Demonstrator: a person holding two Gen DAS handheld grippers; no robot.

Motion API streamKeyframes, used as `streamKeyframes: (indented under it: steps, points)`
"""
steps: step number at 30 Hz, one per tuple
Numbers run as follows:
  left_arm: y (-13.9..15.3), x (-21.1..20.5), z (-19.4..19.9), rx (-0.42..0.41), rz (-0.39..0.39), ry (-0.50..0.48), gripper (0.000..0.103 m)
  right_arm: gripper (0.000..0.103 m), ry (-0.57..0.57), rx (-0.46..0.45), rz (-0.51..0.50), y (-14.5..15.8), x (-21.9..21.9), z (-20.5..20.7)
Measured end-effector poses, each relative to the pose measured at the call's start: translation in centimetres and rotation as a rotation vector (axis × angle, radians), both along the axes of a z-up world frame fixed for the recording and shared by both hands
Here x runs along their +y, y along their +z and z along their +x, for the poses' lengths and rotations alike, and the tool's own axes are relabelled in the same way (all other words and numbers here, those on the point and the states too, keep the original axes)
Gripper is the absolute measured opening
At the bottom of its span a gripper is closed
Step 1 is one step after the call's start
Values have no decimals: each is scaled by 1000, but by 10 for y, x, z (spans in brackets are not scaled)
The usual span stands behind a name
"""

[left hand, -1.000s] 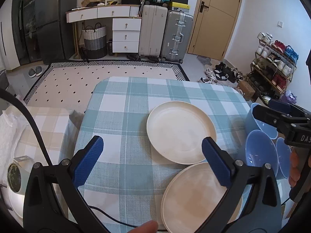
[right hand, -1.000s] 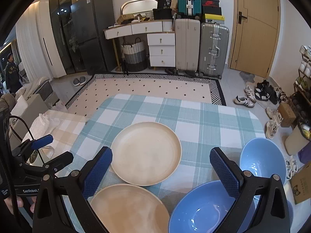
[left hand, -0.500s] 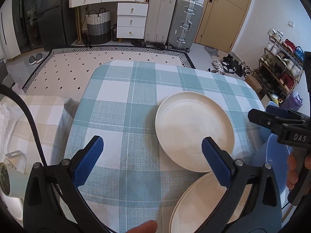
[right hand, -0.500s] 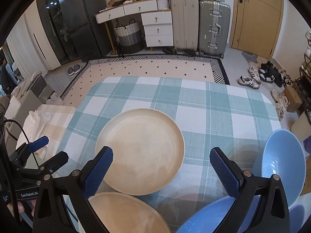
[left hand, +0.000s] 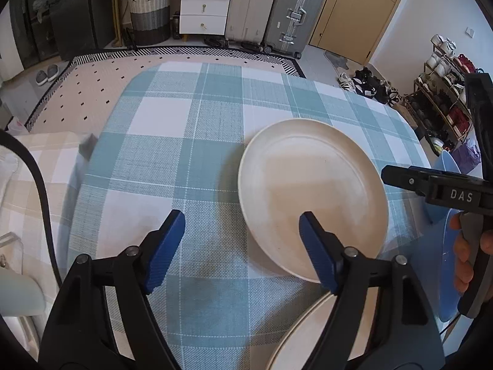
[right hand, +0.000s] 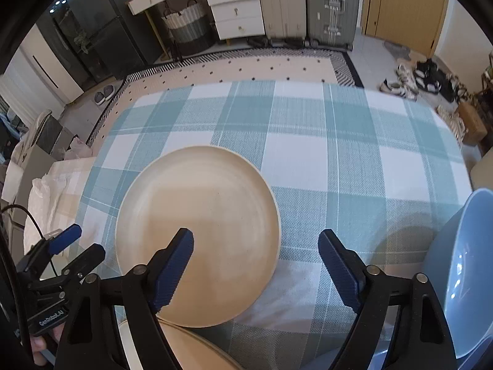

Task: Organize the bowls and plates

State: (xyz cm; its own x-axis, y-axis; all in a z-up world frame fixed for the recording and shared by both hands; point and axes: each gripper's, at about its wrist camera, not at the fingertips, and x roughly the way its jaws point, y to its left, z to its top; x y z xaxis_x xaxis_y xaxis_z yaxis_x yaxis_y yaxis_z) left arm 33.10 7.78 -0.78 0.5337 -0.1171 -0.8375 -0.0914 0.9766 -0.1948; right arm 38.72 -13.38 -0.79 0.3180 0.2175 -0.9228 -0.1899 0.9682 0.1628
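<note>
The cream plate point(left hand: 311, 194) lay flat on the checked tablecloth point(left hand: 172, 160), right of the table's middle in your left view. A second cream plate point(left hand: 305, 333) sat nearer you, its rim just beside the first; whether they touched I could not tell. That made two plates. Blue bowls point(right hand: 459, 265) stood at the right edge of the cloth; at least two showed, the rest cut off.

Your left gripper point(left hand: 242, 240) straddled the first plate's left rim, its jaws closing but not pressing anything. Your right gripper point(right hand: 255, 256) straddled the same plate's right rim, also closing with nothing gripped.

You could read "DAS" point(left hand: 461, 196) on the right tool's body and "GenRobot.AI" point(right hand: 50, 317) on the left one.

Behind the table stood two suitcases point(left hand: 295, 12), a white drawer unit point(left hand: 205, 6) and a woven basket point(left hand: 149, 15).
</note>
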Motion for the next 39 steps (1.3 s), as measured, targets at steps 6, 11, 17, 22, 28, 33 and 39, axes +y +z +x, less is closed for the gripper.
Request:
streamKeyframes:
  steps: [6, 11, 17, 22, 28, 33, 39]
  points:
    - [-15, -7, 9, 26, -8, -15, 64, 80, 1, 50, 5, -14, -3, 12]
    - [-24, -14, 15, 37, 0, -29, 59, 77, 7, 63, 0, -22, 0, 17]
    - [-35, -19, 22, 57, -2, -34, 46, 68, 35, 79, -6, -29, 7, 19]
    - [-41, -22, 24, 70, 1, -51, 28, 55, 57, 86, -9, -32, 12, 18]
    - [-44, -24, 25, 69, 38, -44, 18, 47, 64, 77, -15, -32, 12, 16]
    - [-44, -24, 25, 67, 54, -45, 15, 42, 68, 65, -31, -31, 11, 14]
    - [-42, -25, 23, 56, 71, -40, 15, 37, 75, 48, -52, -30, 11, 11]
